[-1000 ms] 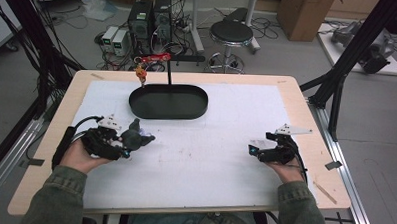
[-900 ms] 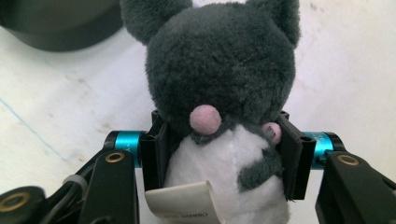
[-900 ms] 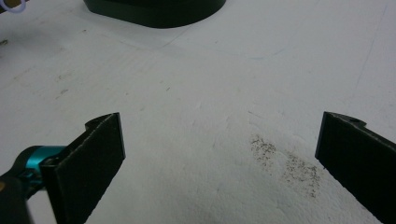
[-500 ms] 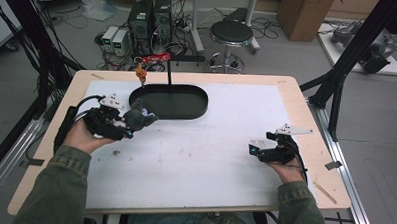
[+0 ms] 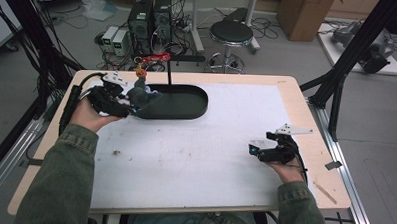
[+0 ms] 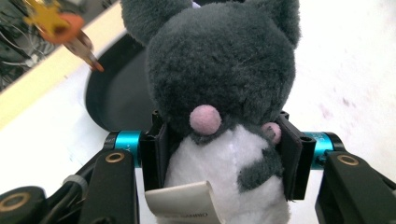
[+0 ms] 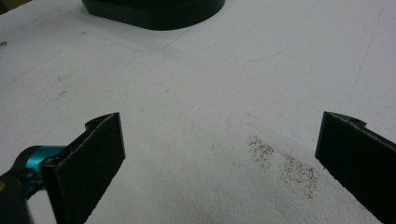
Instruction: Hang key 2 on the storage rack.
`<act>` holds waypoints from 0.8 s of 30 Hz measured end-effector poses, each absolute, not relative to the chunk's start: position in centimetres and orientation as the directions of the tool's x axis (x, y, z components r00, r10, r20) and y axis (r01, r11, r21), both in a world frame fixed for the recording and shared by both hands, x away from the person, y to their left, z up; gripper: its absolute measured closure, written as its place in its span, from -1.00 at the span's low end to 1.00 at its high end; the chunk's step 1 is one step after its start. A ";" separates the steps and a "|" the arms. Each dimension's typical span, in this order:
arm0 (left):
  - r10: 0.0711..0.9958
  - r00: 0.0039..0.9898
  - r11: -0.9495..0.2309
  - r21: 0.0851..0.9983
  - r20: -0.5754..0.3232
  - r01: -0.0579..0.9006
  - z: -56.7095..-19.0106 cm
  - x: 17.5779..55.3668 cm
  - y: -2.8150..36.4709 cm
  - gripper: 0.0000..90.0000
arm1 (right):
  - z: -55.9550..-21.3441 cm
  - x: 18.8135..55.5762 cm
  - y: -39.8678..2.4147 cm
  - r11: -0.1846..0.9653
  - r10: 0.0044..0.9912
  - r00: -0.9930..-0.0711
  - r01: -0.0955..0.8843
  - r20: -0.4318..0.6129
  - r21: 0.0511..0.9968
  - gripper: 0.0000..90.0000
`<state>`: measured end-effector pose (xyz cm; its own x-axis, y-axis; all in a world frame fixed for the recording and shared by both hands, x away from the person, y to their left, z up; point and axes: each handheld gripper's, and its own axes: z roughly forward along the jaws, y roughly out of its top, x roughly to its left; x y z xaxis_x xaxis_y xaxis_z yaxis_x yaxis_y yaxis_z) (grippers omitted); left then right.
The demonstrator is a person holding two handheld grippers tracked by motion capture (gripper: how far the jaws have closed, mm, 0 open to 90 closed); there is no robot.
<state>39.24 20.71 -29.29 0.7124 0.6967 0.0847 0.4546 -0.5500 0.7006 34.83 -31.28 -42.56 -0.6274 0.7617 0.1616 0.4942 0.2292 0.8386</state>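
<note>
Carried from the near-left part of the table toward its far edge, the left gripper (image 5: 118, 100) now holds a grey-and-white plush toy (image 6: 224, 107) at the left end of the black oval tray (image 5: 186, 107), which lies along the far edge of the table (image 5: 193, 192). Its jaws are clamped on the toy's white belly just below the head, a grip that keeps the soft body upright with a paper label curling out underneath. The toy hangs over the tray's rim, apparently poised for release inside. At the near-right corner the right gripper (image 5: 266, 152) rests low in the person's hand, jaws wide apart over bare white surface, seemingly idle. A thin black post rises behind the tray.
</note>
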 end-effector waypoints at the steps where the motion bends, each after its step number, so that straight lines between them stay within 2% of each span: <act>1: 0.698 0.711 -0.549 0.701 0.086 0.455 -29.1 39.4 20.7 0.04 | -42.6 34.8 -31.3 0.227 0.762 -0.626 0.496 0.164 0.838 -0.99; 17: 0.728 0.679 -0.506 0.745 0.097 0.436 -26.9 42.1 20.2 0.04 | -42.6 34.8 -31.3 0.230 0.763 -0.626 0.495 0.161 0.838 -0.99; 24: 0.776 0.620 -0.490 0.730 0.117 0.476 -26.3 44.0 19.2 0.04 | -42.6 34.8 -31.2 0.232 0.762 -0.627 0.494 0.159 0.838 -0.99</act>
<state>44.04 19.20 -26.27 0.6197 0.7761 0.1166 0.4759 -0.4898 0.7305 34.84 -31.25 -42.59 -0.6275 0.7622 0.1594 0.4942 0.2316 0.8380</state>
